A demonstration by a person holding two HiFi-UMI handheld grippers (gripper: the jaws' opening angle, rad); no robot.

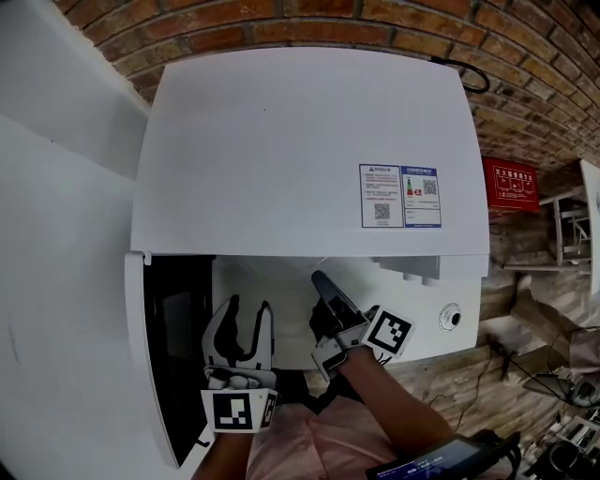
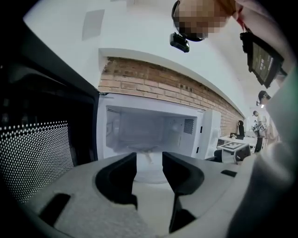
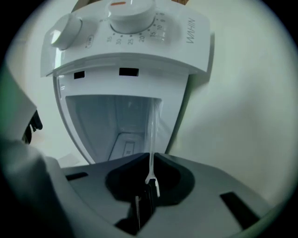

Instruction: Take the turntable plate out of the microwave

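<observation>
The white microwave (image 1: 300, 141) stands with its door (image 1: 155, 356) swung open to the left. The clear glass turntable plate (image 3: 152, 130) appears edge-on in the right gripper view, reaching out of the cavity. My right gripper (image 3: 150, 162) is shut on its near rim; in the head view the right gripper (image 1: 323, 286) reaches into the cavity mouth. My left gripper (image 1: 249, 309) hovers in front of the opening, next to the door, open and holding nothing. The left gripper (image 2: 149, 160) looks straight into the lit cavity (image 2: 149, 128), and the plate (image 2: 145, 171) shows faintly on its floor.
The door's dotted mesh window (image 2: 32, 153) fills the left of the left gripper view. The control panel with its dials (image 3: 130, 11) lies on the cavity's right side. A brick wall (image 1: 525, 66) with a red sign (image 1: 511, 185) stands behind, and clutter covers the floor (image 1: 553, 403) at right.
</observation>
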